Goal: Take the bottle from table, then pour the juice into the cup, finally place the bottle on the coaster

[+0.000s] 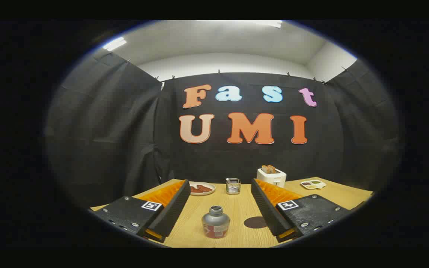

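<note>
Wooden table [237,208] lies under your gripper [220,210], its fingers spread wide and grasping nothing. Left to right beyond them: plate [202,188], cup [233,185], toaster [271,176]. Between the fingers stand the bottle [215,222], then the coaster [255,222]. You are at the take step; next, lower and close on the bottle.

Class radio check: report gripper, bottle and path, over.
Gripper open, empty. Bottle upright between the fingers, ungrasped. Coaster beside it. Path clear.
</note>
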`<state>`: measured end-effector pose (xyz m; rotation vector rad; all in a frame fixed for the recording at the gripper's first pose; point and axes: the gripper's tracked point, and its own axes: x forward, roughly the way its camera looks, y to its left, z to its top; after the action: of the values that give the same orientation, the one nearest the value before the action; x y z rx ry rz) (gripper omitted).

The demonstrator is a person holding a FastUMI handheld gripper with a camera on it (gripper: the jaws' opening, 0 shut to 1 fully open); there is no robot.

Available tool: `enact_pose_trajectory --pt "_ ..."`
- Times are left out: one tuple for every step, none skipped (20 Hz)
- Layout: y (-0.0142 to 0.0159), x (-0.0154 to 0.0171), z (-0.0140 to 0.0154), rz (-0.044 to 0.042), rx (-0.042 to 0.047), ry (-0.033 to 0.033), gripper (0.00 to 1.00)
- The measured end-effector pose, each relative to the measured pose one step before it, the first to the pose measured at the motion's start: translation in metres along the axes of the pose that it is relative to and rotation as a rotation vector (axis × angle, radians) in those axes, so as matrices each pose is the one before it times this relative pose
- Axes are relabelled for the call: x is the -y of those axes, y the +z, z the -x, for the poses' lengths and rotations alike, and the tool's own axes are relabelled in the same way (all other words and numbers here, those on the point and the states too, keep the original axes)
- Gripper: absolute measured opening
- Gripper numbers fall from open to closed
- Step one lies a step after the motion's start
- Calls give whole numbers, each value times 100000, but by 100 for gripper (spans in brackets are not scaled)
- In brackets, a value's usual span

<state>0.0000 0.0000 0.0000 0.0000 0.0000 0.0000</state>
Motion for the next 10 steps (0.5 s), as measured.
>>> enact_pose_trajectory --pt "22 119 9 -612 141 86 97" --pt "19 184 -15 -478 136 -276 97" --pt "26 134 6 -308 236 -269 97" --pt "80 77 68 -394 261 -120 97" --pt "80 -74 -22 -312 364 225 97" --pt "148 53 -57 -366 241 114 97" --pt "-39 -45 -56 -178 207 177 97" --pt "31 39 -3 -158 148 -181 97" --pt "-64 53 -12 -200 124 -39 97" --pt "18 -21 -27 -281 2 57 97"
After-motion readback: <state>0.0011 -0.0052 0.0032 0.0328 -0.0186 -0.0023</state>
